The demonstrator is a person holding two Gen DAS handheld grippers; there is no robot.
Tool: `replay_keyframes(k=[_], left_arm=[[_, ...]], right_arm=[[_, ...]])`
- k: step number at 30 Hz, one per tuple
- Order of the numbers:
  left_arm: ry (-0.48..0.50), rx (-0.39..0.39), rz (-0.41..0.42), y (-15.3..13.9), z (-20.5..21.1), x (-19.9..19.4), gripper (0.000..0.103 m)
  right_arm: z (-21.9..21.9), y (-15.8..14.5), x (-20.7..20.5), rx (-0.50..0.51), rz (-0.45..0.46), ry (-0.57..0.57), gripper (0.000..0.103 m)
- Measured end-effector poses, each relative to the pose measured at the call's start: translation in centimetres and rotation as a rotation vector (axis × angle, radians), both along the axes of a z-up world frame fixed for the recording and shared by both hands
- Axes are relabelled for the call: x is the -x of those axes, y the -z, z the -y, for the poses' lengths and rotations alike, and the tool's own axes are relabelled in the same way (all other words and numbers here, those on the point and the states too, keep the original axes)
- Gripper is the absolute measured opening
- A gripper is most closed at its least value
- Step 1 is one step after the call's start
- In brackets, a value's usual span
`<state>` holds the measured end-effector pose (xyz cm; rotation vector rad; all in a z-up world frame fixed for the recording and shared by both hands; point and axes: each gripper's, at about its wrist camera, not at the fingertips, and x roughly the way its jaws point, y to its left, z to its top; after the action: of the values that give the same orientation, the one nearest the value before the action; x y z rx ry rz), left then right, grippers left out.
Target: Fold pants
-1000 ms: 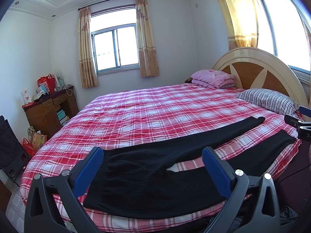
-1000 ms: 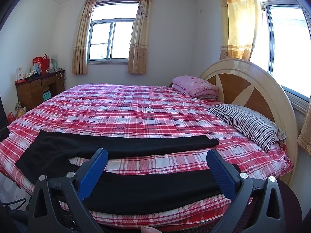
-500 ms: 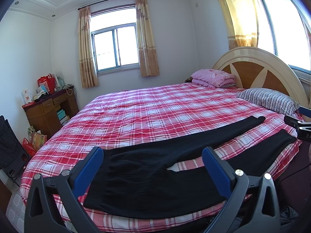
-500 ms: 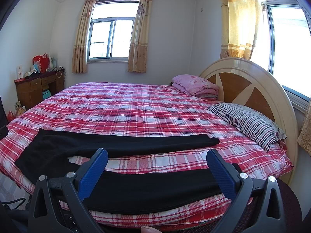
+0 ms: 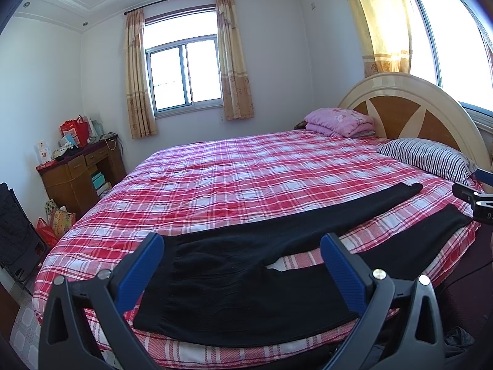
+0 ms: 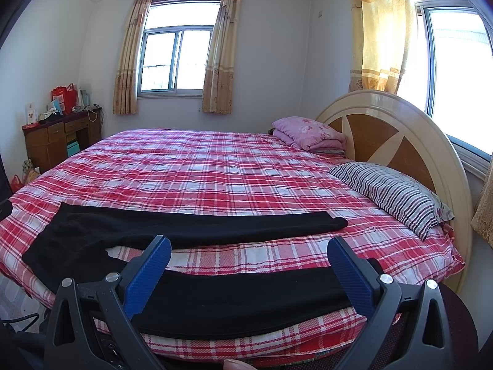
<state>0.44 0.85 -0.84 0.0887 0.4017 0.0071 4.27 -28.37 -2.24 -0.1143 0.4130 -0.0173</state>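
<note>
Nothing has really shifted over the last second: both my views sit almost exactly as they did, with only a slight settle in the right one. I hold the left gripper with its blue-padded fingers wide apart and empty, hanging short of the bed's near edge. I hold the right gripper the same way, spread and holding nothing.

Laid flat on the red and white plaid bedcover is the pair of black knit pants, along the near edge of the mattress. Its long axis runs left to right across both views. The waistband end lies toward my left, directly ahead of the left fingers, and the two legs stretch away to my right, splayed in a narrow V. The nearer leg runs straight across the gap of the right gripper, while the farther leg lies deeper on the bed toward the striped pillow.

By my reading, folding has not begun. Left is nearer the waist, right nearer the leg hems, so a first move would probably bring one leg over the other.
</note>
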Motion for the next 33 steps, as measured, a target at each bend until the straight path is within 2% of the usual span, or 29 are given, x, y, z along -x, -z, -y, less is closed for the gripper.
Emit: replay_keyframes(k=[25, 29, 33], left_arm=[[-0.004, -0.008, -0.024, 0.4, 0.0, -0.5, 0.103], [-0.019, -0.011, -0.053, 1.5, -0.8, -2.0, 0.103], [-0.107, -0.046, -0.085, 3.6, -4.2, -5.2, 0.103]], right_arm=[[-0.1, 0.6, -0.8, 0.009, -0.028, 0.005, 0.102], [0.0, 1.5, -1.6, 0.009, -0.044, 0.003, 0.102], [-0.4, 3.4, -2.9, -0.013, -0.089, -0.054, 0.102]])
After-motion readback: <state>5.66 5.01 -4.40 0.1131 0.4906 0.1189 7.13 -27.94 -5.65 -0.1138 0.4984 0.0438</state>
